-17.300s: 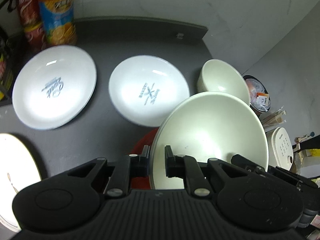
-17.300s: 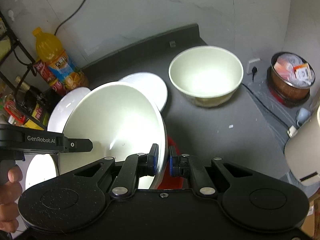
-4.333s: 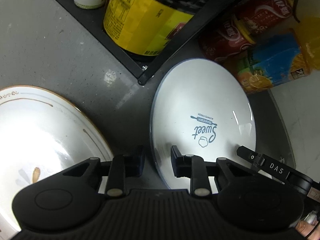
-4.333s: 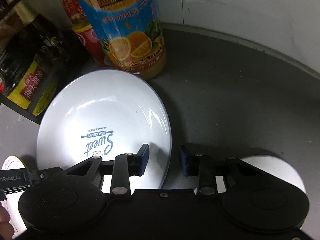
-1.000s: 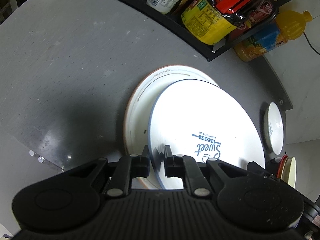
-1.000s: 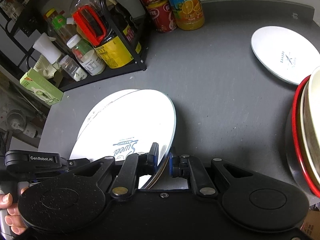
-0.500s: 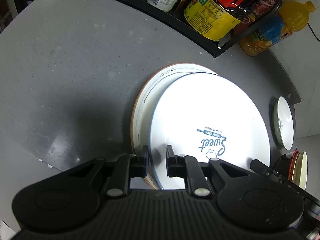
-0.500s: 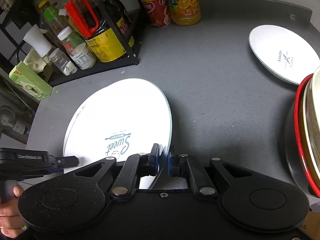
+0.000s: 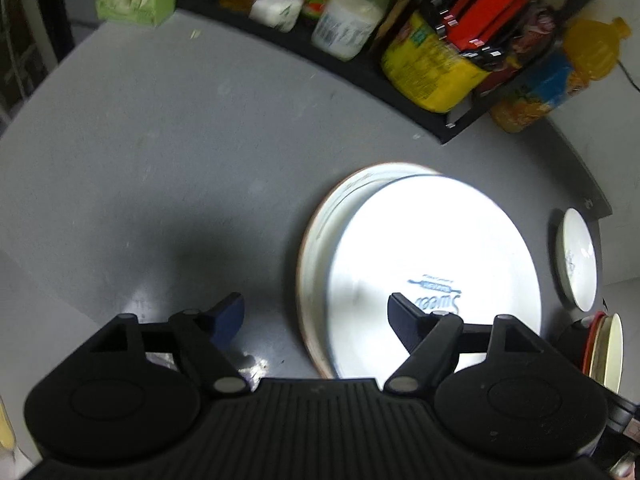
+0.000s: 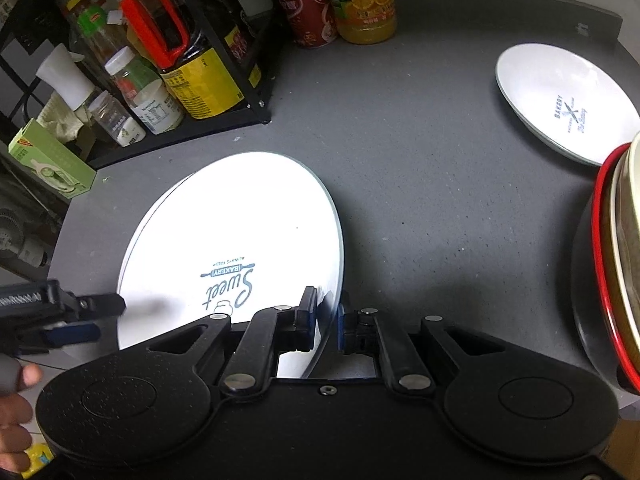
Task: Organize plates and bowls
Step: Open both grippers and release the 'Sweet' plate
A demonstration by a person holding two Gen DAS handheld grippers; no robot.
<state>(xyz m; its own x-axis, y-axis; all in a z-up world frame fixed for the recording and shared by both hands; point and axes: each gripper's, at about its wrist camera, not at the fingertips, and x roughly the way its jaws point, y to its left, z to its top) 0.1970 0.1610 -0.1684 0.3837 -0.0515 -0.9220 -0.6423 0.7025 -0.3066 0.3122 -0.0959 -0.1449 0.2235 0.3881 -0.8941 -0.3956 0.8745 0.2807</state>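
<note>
A white "Sweet Bakery" plate [image 9: 432,248] [image 10: 236,224] lies on a larger gold-rimmed plate [image 9: 320,224] on the grey counter. My left gripper [image 9: 316,318] is opening, its jaws spread wide on either side of the plates' near edge, pads off them. My right gripper [image 10: 326,314] is shut on the white plate's right rim. A second white bakery plate [image 10: 564,104] [image 9: 578,258] lies at the far right. Stacked bowls with a red rim [image 10: 616,264] [image 9: 604,348] stand at the right edge.
A black rack [image 10: 192,120] with jars and bottles stands at the back left. A juice bottle [image 10: 362,0] and a red can [image 10: 306,12] stand against the wall. A green box [image 10: 48,160] lies left of the rack. A hand [image 10: 16,408] holds the left gripper.
My left gripper has let go of the white plate's rim and its jaws have spread wide. The plate now lies lower on the gold-rimmed plate. My right gripper keeps its grip.
</note>
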